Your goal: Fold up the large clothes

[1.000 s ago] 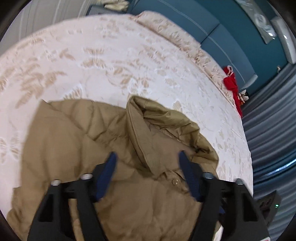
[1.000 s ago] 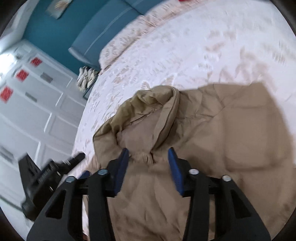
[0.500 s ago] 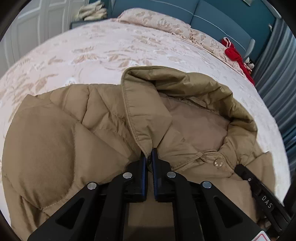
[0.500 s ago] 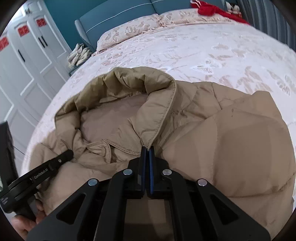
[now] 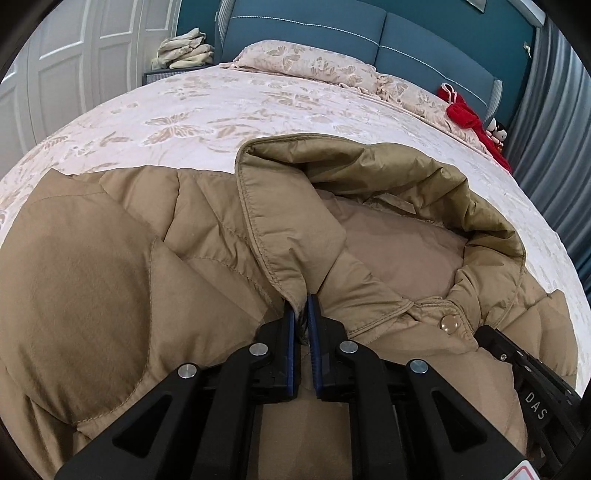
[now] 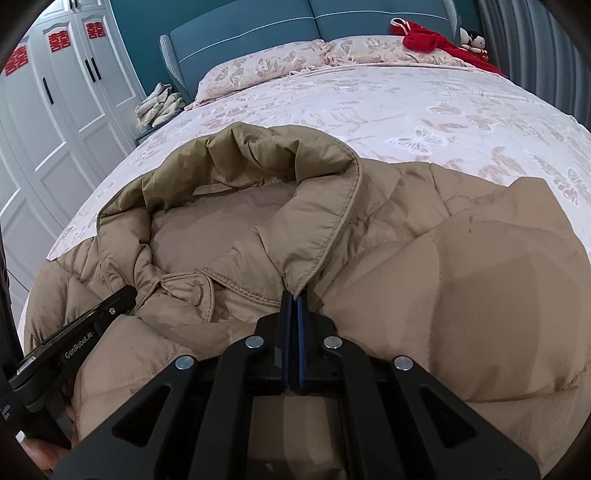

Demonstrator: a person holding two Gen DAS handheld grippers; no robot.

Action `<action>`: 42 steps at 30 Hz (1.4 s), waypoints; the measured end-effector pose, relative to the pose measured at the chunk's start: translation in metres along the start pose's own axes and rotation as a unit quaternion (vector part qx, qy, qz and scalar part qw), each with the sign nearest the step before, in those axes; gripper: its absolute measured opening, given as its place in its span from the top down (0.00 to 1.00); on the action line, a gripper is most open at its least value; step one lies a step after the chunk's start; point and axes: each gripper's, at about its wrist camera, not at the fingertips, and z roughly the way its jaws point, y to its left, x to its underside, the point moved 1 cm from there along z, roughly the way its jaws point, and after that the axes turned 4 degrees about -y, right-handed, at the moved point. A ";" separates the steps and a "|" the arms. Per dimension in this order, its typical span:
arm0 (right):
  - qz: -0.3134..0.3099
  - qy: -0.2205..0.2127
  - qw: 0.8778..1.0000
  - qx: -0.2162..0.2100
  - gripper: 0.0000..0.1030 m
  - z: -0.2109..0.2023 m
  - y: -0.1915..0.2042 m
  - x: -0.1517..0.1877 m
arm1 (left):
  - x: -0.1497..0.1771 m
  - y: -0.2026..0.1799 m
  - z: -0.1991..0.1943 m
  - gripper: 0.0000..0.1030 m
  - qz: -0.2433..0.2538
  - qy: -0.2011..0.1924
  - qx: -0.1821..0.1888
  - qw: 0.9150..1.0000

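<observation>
A tan quilted down jacket (image 5: 110, 258) lies face up on the bed (image 5: 221, 107), collar toward the headboard; it also shows in the right wrist view (image 6: 480, 277). My left gripper (image 5: 301, 306) is shut on the lower tip of one collar flap (image 5: 280, 229). My right gripper (image 6: 294, 297) is shut on the lower tip of the other collar flap (image 6: 321, 221). Each gripper shows at the edge of the other's view: the right one (image 5: 524, 376) and the left one (image 6: 85, 332). A snap button (image 5: 448, 325) sits at the neck.
The bed has a pale butterfly-pattern cover and pillows (image 6: 266, 70) against a blue headboard (image 5: 332, 33). A red garment (image 6: 428, 38) lies at the far right corner. A nightstand with folded cloths (image 5: 184, 51) and white wardrobe doors (image 6: 62, 103) stand left. Grey curtains (image 5: 554, 122) hang right.
Both grippers came down from above the jacket and shut on the collar flaps. Since half a second ago they have kept their hold and the jacket has barely moved.
</observation>
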 end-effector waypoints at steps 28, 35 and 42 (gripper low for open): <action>0.179 0.008 0.984 -0.026 0.90 0.024 -0.022 -0.148 | -0.169 0.021 0.024 0.77 -0.120 0.060 -0.019 0.991; 0.144 0.051 0.987 -0.044 0.90 0.063 -0.014 -0.116 | -0.114 0.025 0.061 0.77 -0.122 0.095 0.002 0.988; 0.022 0.080 0.995 -0.046 0.98 0.044 -0.007 -0.072 | -0.072 0.027 0.038 0.77 -0.006 0.083 0.010 0.996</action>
